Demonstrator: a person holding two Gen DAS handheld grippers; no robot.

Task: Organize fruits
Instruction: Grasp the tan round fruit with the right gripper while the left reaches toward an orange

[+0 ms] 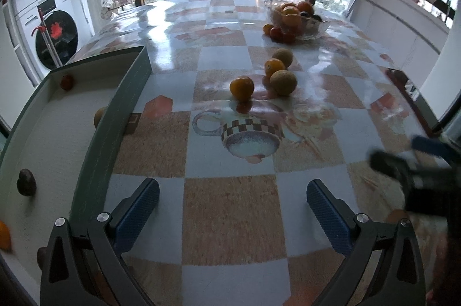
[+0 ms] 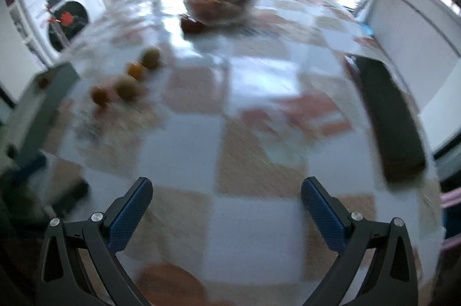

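Checkered oilcloth covers the table (image 1: 230,208), glossy under the big window, with a green-sided tray (image 1: 126,110) along its left edge and a glass bowl (image 1: 311,29) of fruit at the far end. Four loose fruits sit in a small cluster mid-table: an orange (image 1: 242,87) nearest, a yellow-green fruit (image 1: 283,82) just beside it, a second orange (image 1: 274,67) and another pale one (image 1: 283,57) behind. The left gripper (image 1: 232,208) hangs low over bare cloth, jaws spread wide and holding nothing; the cluster lies straight ahead of it, slightly right of centre. The right gripper (image 2: 226,205), jaws likewise spread and empty, sees the same fruits far off to its left, blurred. So the left one looks the nearer and better lined up, I'd say. The fruits are round, with no long axis or facing to speak of, so any approach angle should serve. A few pieces already lie in the tray, close to the left gripper.
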